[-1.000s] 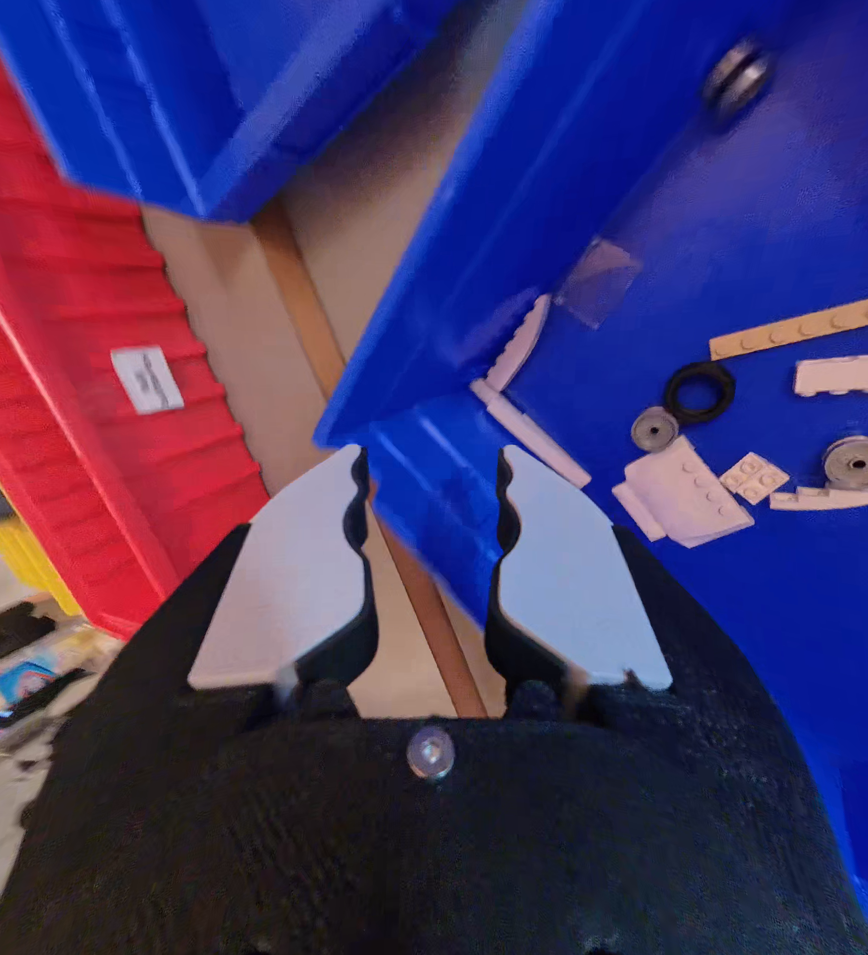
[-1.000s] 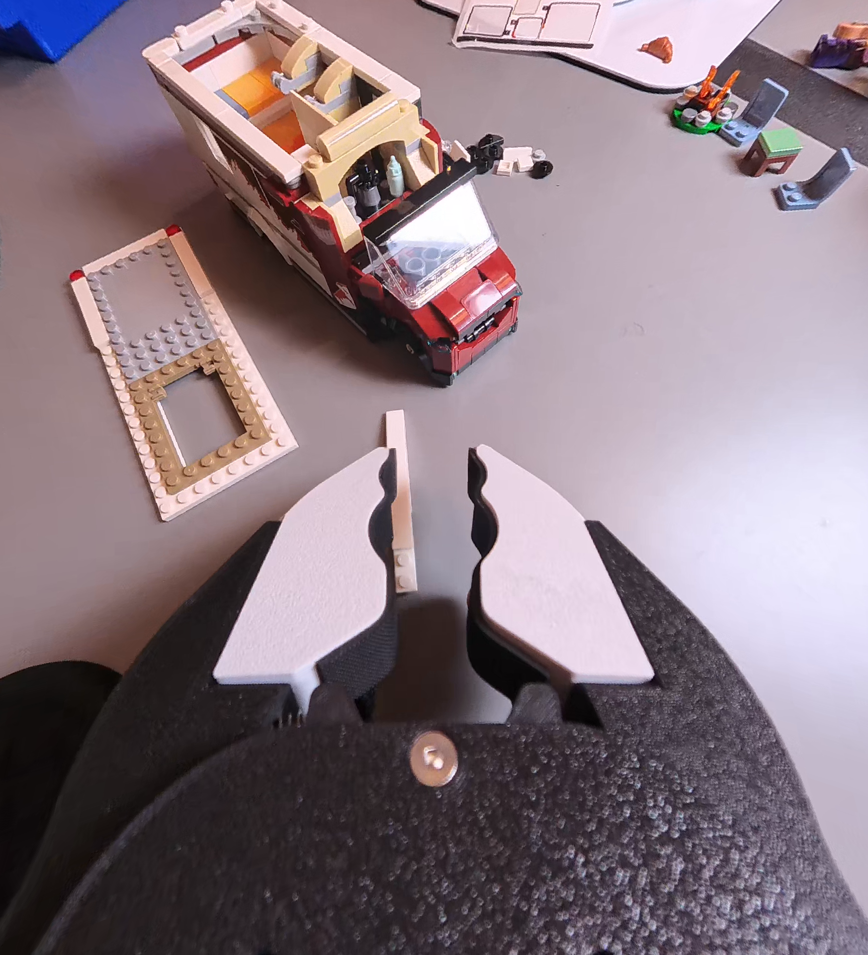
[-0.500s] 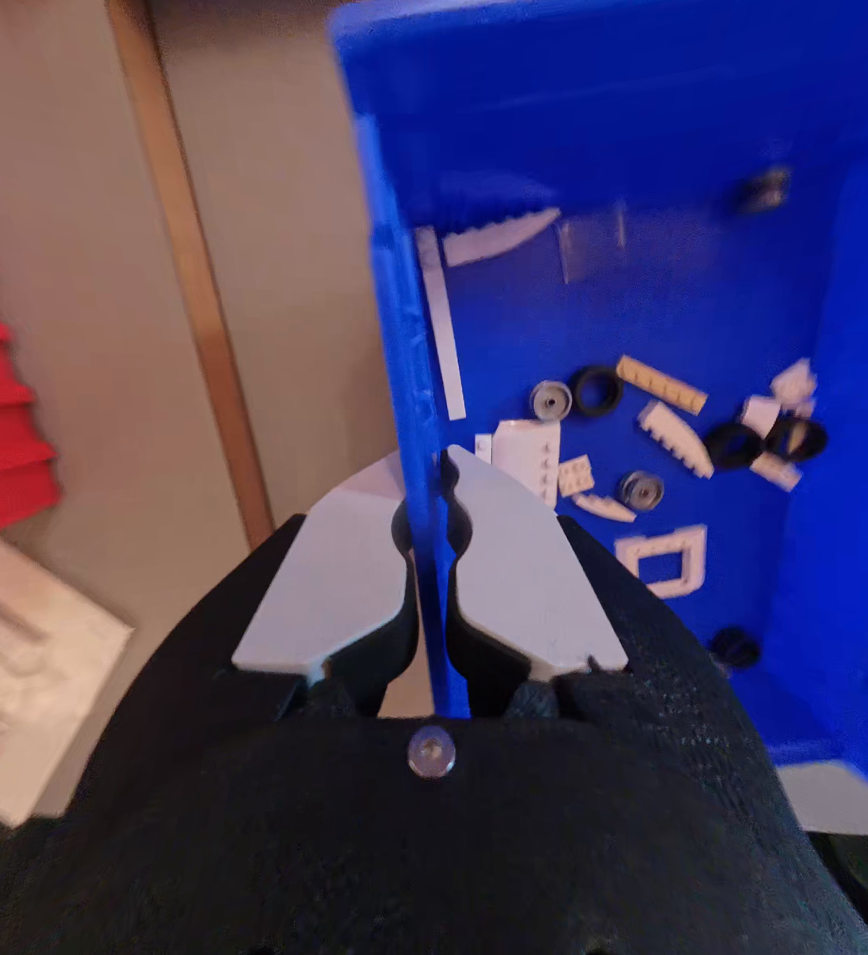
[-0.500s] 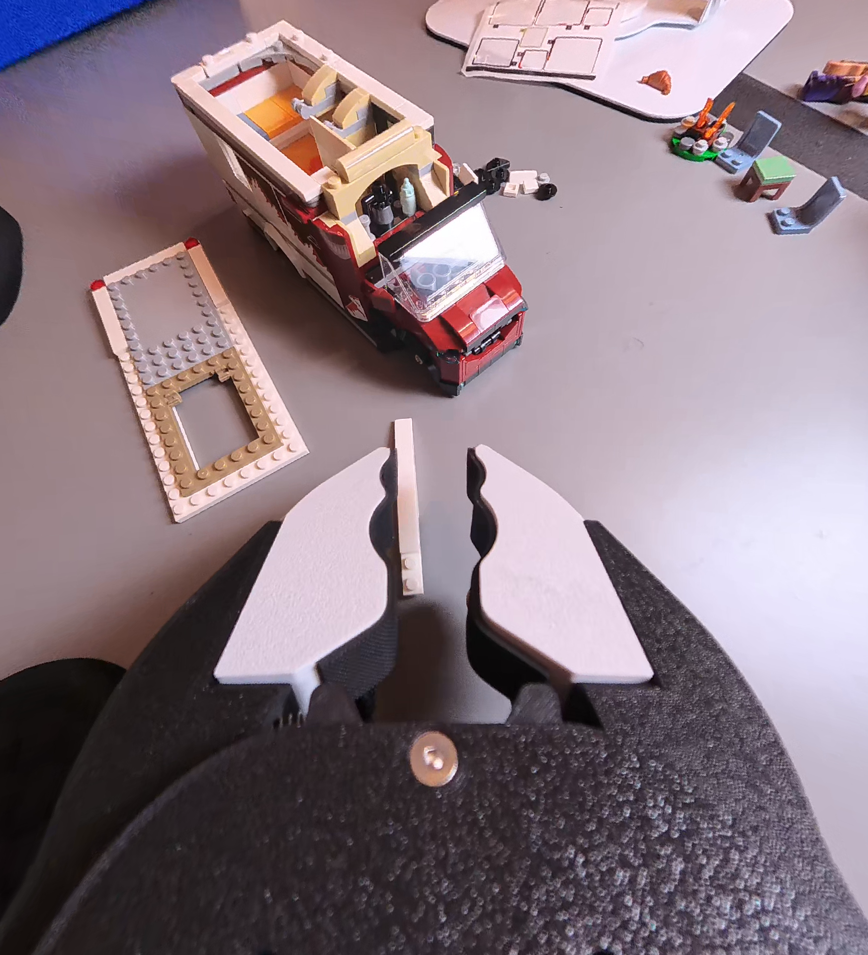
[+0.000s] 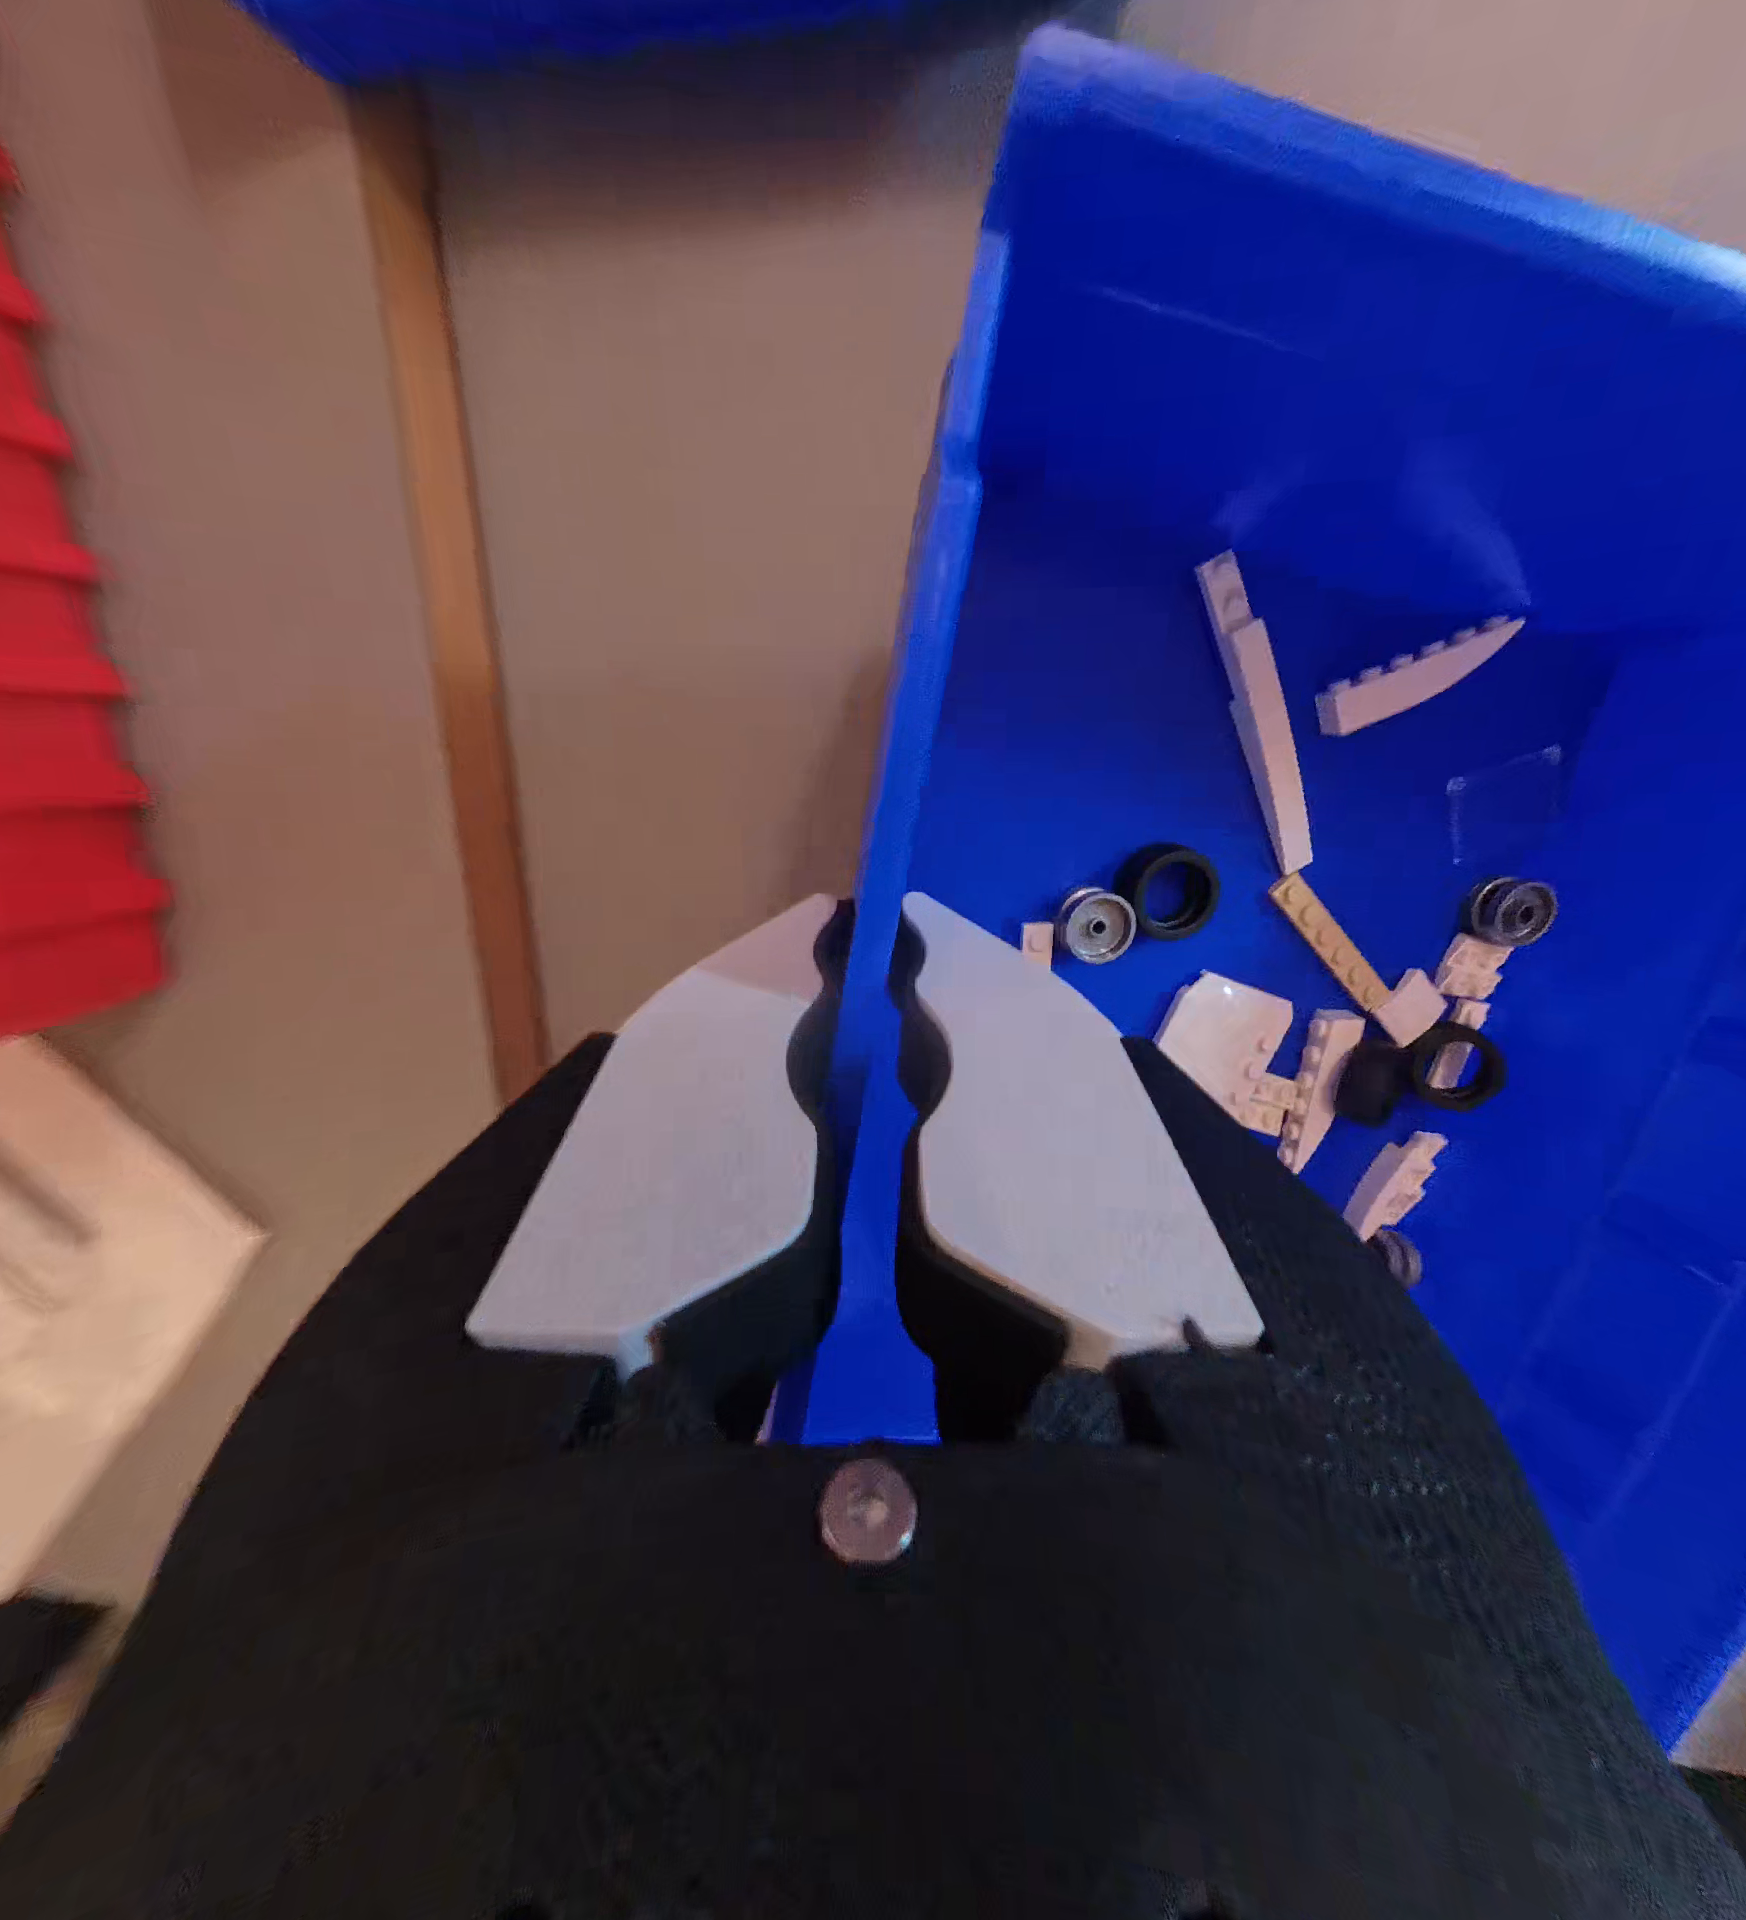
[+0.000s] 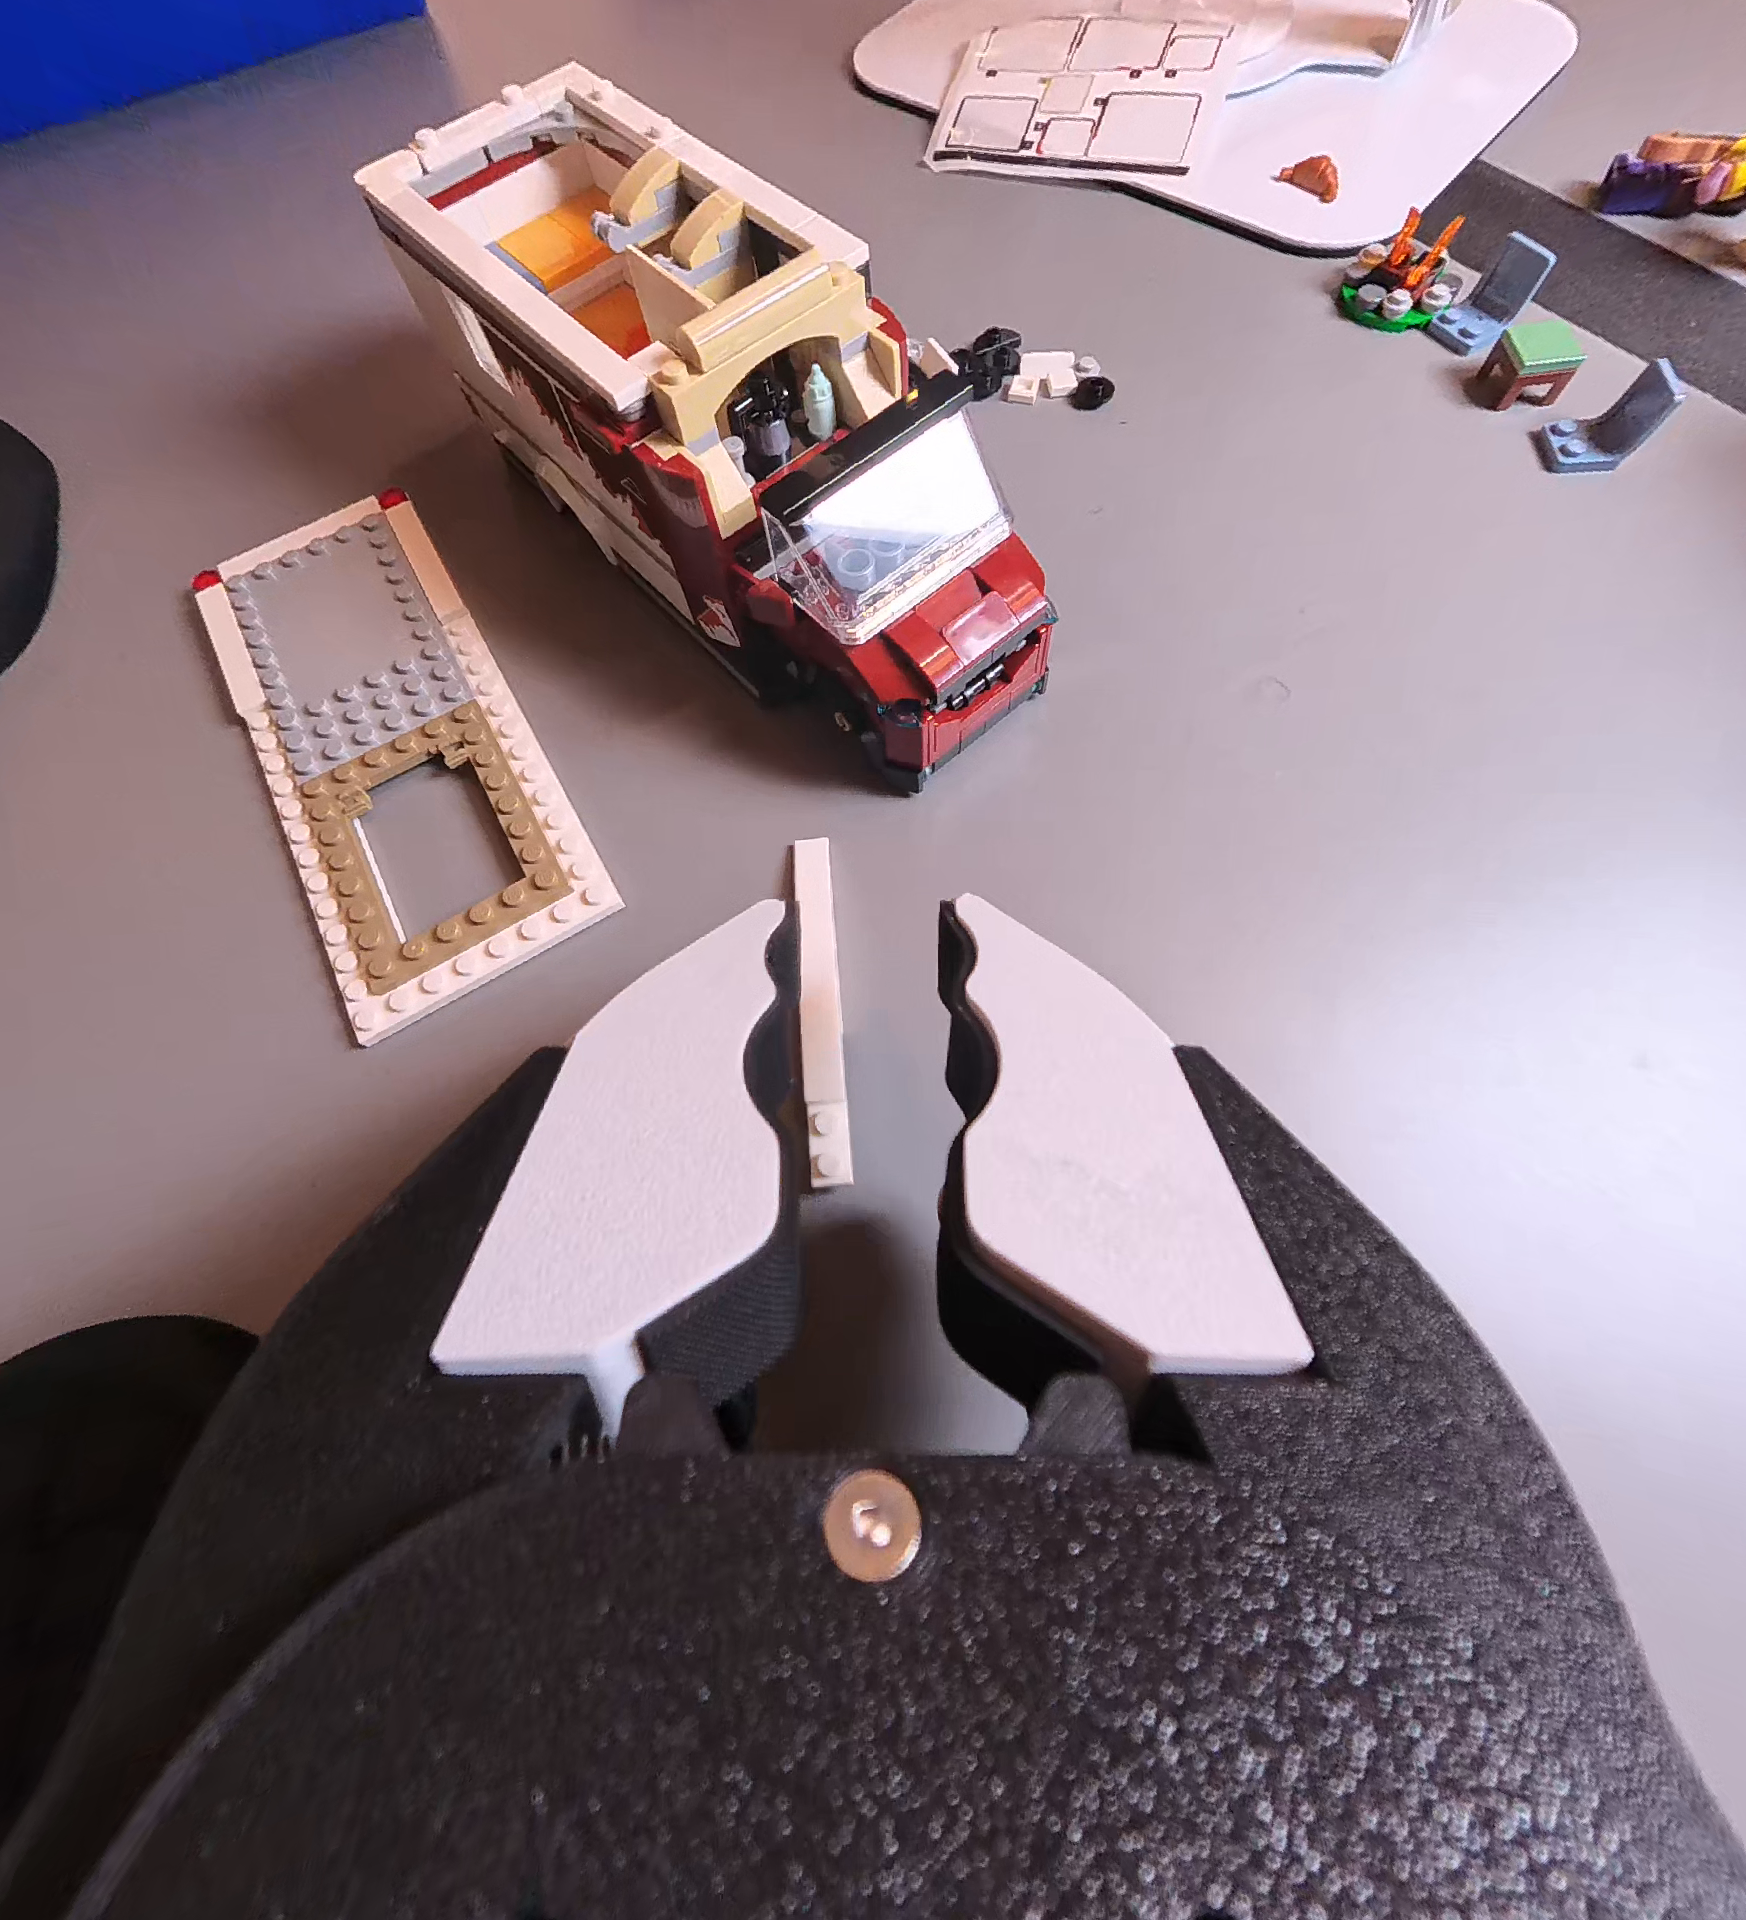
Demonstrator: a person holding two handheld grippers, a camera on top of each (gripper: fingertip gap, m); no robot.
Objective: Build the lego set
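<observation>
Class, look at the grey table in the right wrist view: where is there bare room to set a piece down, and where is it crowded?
Bare grey table lies right of the red and cream brick camper van, below the small grey brick chairs. Crowded: between the van and the studded white, grey and tan plate, and around the open right claw, where a thin white strip lies.

Tilted blue bin [image 5: 1212, 416], wall clamped, holds loose bricks [image 5: 1264, 727].

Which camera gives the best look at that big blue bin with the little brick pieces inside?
The left wrist view: the blue bin fills its right half, its wall clamped in the left tongs, loose pieces visible inside. The right wrist view shows only a blue patch at its top left corner, possibly a bin.
</observation>
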